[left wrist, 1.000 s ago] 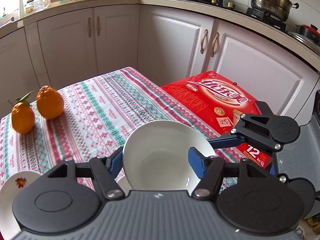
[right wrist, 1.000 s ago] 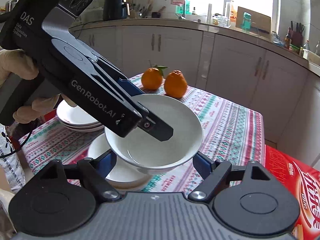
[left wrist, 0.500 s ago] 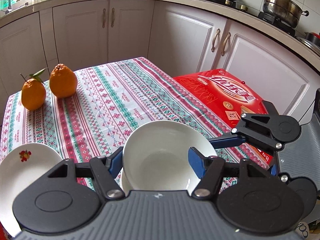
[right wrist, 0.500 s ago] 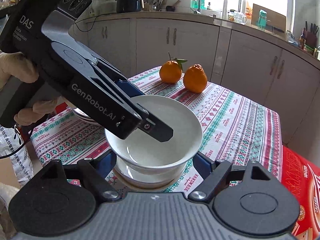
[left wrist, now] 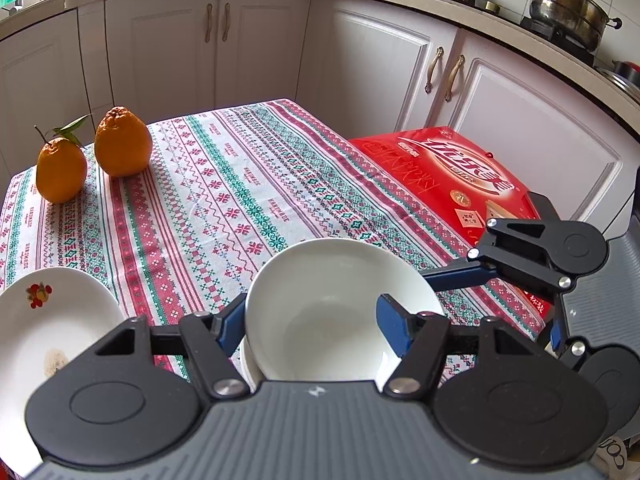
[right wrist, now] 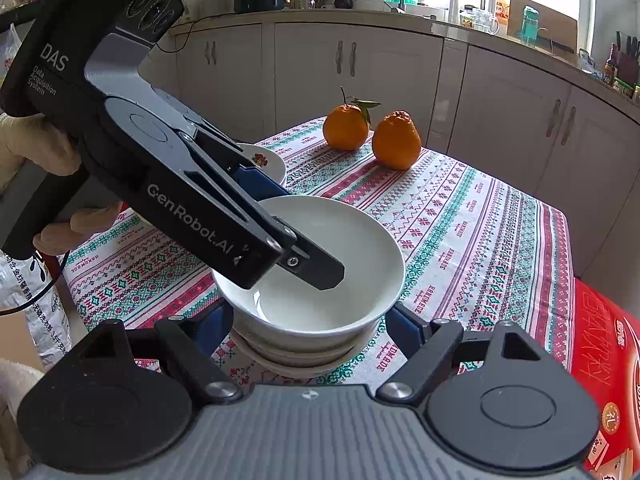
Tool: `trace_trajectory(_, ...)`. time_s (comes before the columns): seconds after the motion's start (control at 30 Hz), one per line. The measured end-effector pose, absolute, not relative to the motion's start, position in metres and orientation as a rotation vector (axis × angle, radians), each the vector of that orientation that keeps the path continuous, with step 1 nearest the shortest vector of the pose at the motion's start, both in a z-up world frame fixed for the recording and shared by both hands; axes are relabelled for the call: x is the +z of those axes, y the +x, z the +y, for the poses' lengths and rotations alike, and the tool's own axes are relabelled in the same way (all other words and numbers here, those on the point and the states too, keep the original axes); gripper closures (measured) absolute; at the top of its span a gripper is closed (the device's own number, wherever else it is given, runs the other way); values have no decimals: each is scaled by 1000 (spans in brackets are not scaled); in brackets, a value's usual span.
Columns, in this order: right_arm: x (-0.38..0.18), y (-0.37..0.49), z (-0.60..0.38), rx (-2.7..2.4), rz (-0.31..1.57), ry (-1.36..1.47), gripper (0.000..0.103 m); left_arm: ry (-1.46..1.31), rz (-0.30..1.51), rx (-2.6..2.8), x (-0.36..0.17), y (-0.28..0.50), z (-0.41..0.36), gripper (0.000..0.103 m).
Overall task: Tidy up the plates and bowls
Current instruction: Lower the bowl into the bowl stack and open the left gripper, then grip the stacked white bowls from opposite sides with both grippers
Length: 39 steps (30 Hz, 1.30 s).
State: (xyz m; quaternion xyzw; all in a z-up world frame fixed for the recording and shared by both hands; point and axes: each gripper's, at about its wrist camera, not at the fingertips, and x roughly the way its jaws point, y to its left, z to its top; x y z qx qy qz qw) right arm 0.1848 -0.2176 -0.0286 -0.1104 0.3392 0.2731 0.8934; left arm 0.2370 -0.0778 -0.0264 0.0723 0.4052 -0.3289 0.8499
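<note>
A white bowl (left wrist: 320, 280) is clamped by my left gripper (left wrist: 312, 322), which is shut on its wall with one finger inside and one outside. In the right wrist view the same bowl (right wrist: 352, 248) sits nested on a stack of white bowls (right wrist: 296, 356) on the patterned tablecloth. My right gripper (right wrist: 310, 330) flanks the bowl low on both sides, its blue pads against the wall. A floral plate (left wrist: 48, 320) tops a stack left of the bowls; it also shows behind the left gripper as the floral plate (right wrist: 264, 160).
Two oranges (left wrist: 92, 160) stand at the far end of the table (left wrist: 240, 184). A red carton (left wrist: 460, 184) lies beside the table's right edge. White cabinets (left wrist: 380, 72) ring the room. A gloved hand (right wrist: 36, 160) holds the left gripper.
Both grippers sank together with the white bowl, which hung above the lower bowl and now nests in the stack. The floral plate came further into the left wrist view.
</note>
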Motion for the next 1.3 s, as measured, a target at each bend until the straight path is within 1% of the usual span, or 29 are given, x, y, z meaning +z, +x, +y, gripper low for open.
trace_trajectory(0.07,-30,186,-217,567,708,-228,16,149,855,-692,-28,237,-77,36)
trace_trajectory(0.13,-31,186,-217,568,712,-226,16,142,856,-689,-29,237,-76,34)
trace_trajectory(0.17,-32,187,-216,570,714,-225,16,143,852,-689,-29,237,-76,28)
trace_trajectory(0.2,-32,186,-216,572,713,-224,14,144,845,-687,-29,236,-75,19)
trace_trajectory(0.23,-32,186,-216,574,707,-224,12,138,836,-685,-28,236,-74,16)
trace_trajectory(0.27,-31,185,-216,579,702,-223,6,134,827,-686,-26,235,-73,11)
trace_trajectory(0.3,-29,184,-217,583,694,-221,1,131,818,-688,-25,235,-72,10)
trace_trajectory(0.33,-28,184,-217,585,687,-220,0,129,808,-686,-23,234,-70,9)
trace_trajectory(0.43,-26,182,-218,588,684,-219,0,134,782,-676,-18,231,-66,4)
trace_trajectory(0.77,-25,174,-223,557,680,-224,0,224,654,-634,-7,202,-47,1)
trace_trajectory(0.93,-23,169,-227,552,674,-230,0,241,671,-677,-11,189,-31,1)
trace_trajectory(1.03,-25,166,-229,552,678,-241,0,253,716,-692,-17,182,-28,1)
trace_trajectory(1.17,-31,165,-233,556,696,-260,0,252,720,-705,-33,170,-25,1)
trace_trajectory(1.3,-42,166,-234,554,728,-297,0,339,710,-707,-53,162,-32,1)
